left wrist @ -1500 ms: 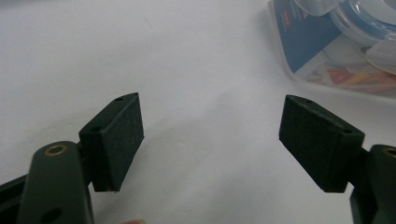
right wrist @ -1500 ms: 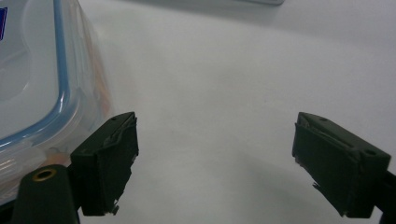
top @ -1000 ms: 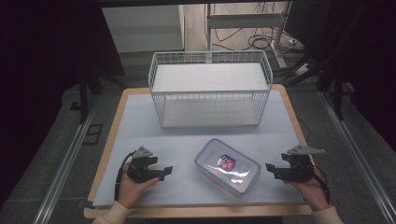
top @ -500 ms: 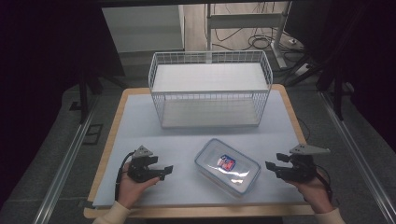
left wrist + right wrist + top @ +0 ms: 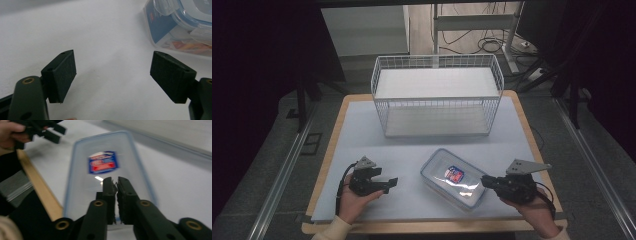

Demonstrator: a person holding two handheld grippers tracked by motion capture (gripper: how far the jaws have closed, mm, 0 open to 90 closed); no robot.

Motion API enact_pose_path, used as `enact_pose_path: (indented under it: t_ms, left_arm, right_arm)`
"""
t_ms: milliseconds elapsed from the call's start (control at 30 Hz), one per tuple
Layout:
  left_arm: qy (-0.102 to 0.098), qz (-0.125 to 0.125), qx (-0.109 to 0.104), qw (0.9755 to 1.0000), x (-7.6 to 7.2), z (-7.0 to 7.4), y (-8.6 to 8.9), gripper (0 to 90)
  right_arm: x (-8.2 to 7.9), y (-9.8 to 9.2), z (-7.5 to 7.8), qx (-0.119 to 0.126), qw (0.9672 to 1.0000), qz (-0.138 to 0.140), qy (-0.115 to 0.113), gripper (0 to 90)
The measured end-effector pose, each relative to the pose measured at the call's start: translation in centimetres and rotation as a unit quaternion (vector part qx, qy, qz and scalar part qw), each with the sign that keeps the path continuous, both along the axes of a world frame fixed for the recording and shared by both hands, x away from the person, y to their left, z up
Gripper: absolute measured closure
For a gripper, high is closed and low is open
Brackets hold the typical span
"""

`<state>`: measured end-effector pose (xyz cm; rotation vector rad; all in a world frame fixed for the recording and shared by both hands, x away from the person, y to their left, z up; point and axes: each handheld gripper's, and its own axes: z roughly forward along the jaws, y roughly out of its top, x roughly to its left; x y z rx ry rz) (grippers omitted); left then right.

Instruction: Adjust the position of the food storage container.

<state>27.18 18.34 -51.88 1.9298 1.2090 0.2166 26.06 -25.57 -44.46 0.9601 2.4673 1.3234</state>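
Right gripper (image 5: 490,183) has just snapped its jaws together on nothing, poised at the box's (image 5: 455,177) three o'clock end. Left gripper (image 5: 388,183) waits at nine o'clock, jaws spread. Box sits mid-table, six o'clock of the basket (image 5: 437,102); no grip yet.

The container (image 5: 455,179) lid's blue-red label (image 5: 103,162) – print too blurred to read
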Motion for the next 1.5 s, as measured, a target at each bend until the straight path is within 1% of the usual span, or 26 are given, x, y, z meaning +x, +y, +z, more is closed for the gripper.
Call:
enact_pose_path:
  t_ms: [67, 133, 167, 200, 333, 367, 467, 567, 600, 633, 667, 733, 900, 1133, 1233, 1300, 1400, 1433, 1467, 1500]
  left_arm:
    - [0.000, 0.000, 0.000, 1.0000, 0.0, 0.0, 0.0, 20.8]
    - [0.000, -0.001, 0.001, 1.0000, 0.0, 0.0, 0.0, 20.8]
    - [0.000, -0.001, 0.001, 1.0000, 0.0, 0.0, 0.0, 20.8]
    - [0.000, -0.001, 0.001, 1.0000, 0.0, 0.0, 0.0, 20.8]
    - [0.001, -0.001, 0.002, 1.0000, 0.0, -0.1, 0.0, 20.9]
    - [0.001, -0.001, 0.002, 1.0000, 0.0, -0.1, 0.0, 20.9]
    - [0.002, -0.001, 0.002, 1.0000, 0.0, -0.1, 0.0, 20.9]
    - [0.002, -0.004, 0.004, 1.0000, 0.0, -0.1, 0.0, 21.0]
    - [0.003, -0.003, 0.004, 1.0000, 0.0, -0.2, 0.0, 21.0]
    - [0.003, -0.003, 0.004, 1.0000, 0.0, -0.2, 0.0, 21.1]
    - [0.004, -0.003, 0.004, 1.0000, 0.0, -0.2, -0.1, 21.1]
    - [0.003, -0.003, 0.004, 1.0000, 0.0, -0.2, -0.1, 21.0]
    - [0.004, -0.003, 0.004, 1.0000, 0.0, -0.2, -0.1, 21.1]
    - [0.006, -0.004, 0.005, 1.0000, 0.0, -0.2, -0.1, 21.6]
    - [0.005, -0.004, 0.005, 1.0000, -0.1, -0.2, 0.0, 21.6]
    - [0.005, -0.003, 0.005, 1.0000, -0.1, -0.2, 0.0, 21.5]
    - [0.005, -0.003, 0.006, 1.0000, 0.0, -0.3, 0.0, 21.5]
    - [0.005, -0.003, 0.006, 1.0000, 0.0, -0.3, 0.0, 21.4]
    - [0.005, -0.003, 0.006, 1.0000, 0.0, -0.3, 0.0, 21.4]
    - [0.005, -0.003, 0.006, 1.0000, 0.0, -0.3, 0.0, 21.4]
  right_arm:
    - [-0.5, 1.0, 0.0, -0.003, 0.9998, 0.019, 0.002, 89.4]
    - [-1.1, 2.0, -0.1, -0.004, 0.9993, 0.037, 0.004, 89.5]
    - [-1.1, 2.0, -0.1, -0.004, 0.9993, 0.037, 0.004, 89.5]
    - [-1.7, 3.0, -0.2, -0.013, 0.9983, 0.057, 0.003, 89.6]
    - [-2.8, 4.7, -0.8, -0.032, 0.9954, 0.091, 0.003, 89.7]
    - [-2.8, 4.7, -0.8, -0.032, 0.9954, 0.091, 0.003, 89.7]
    - [-3.8, 5.9, -1.8, -0.056, 0.9924, 0.109, 0.009, 89.7]
    - [-4.6, 6.6, -2.5, -0.078, 0.9898, 0.119, 0.009, 89.8]
    - [-4.8, 6.8, -2.7, -0.083, 0.9893, 0.119, 0.011, 89.7]
    - [-4.8, 6.8, -2.7, -0.083, 0.9893, 0.119, 0.011, 89.7]
    - [-5.1, 7.2, -3.2, -0.097, 0.9877, 0.122, 0.010, 89.7]
    - [-5.2, 7.3, -3.6, -0.110, 0.9864, 0.122, 0.008, 89.7]
    - [-5.0, 7.2, -4.1, -0.133, 0.9852, 0.107, 0.000, 89.8]
    - [-5.1, 7.2, -4.2, -0.137, 0.9846, 0.108, -0.001, 89.8]
    - [-5.1, 7.0, -4.2, -0.145, 0.9840, 0.104, -0.007, 89.8]
    - [-5.0, 6.9, -4.1, -0.146, 0.9841, 0.100, -0.008, 89.8]
    - [-4.8, 6.0, -4.0, -0.150, 0.9853, 0.082, -0.011, 89.9]
    - [-4.8, 6.0, -4.0, -0.150, 0.9853, 0.082, -0.011, 89.9]
    - [-4.6, 5.5, -4.0, -0.146, 0.9864, 0.073, -0.014, 89.8]
    - [-4.6, 5.5, -4.0, -0.146, 0.9864, 0.073, -0.014, 89.8]
